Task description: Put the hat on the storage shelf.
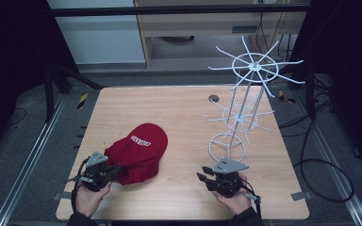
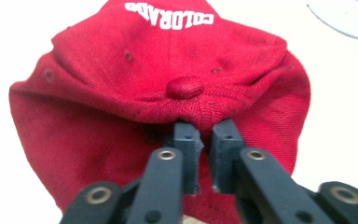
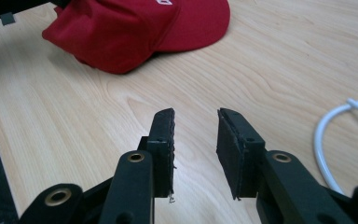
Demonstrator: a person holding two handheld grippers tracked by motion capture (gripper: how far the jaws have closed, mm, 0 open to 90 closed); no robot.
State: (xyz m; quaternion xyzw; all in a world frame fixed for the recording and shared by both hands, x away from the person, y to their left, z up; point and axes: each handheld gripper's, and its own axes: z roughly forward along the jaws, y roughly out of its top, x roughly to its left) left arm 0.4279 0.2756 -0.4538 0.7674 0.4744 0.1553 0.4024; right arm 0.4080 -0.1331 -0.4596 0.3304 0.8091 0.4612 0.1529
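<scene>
Your left gripper (image 2: 204,140) pinches a fold of the soft red cotton baseball cap (image 2: 158,88) just behind its crown button, on the wooden table (image 1: 184,113); limp and light, it should sag, while your right gripper (image 3: 196,135) waits open, holding nothing.

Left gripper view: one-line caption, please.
Left gripper pinches the rear fabric of a red "COLORADO" cap lying on the table.

The high view looks down on the whole tabletop (image 1: 184,108) from above. Each claw view sits low and close, looking along its own jaws. All three see the red cap (image 1: 141,150).
</scene>
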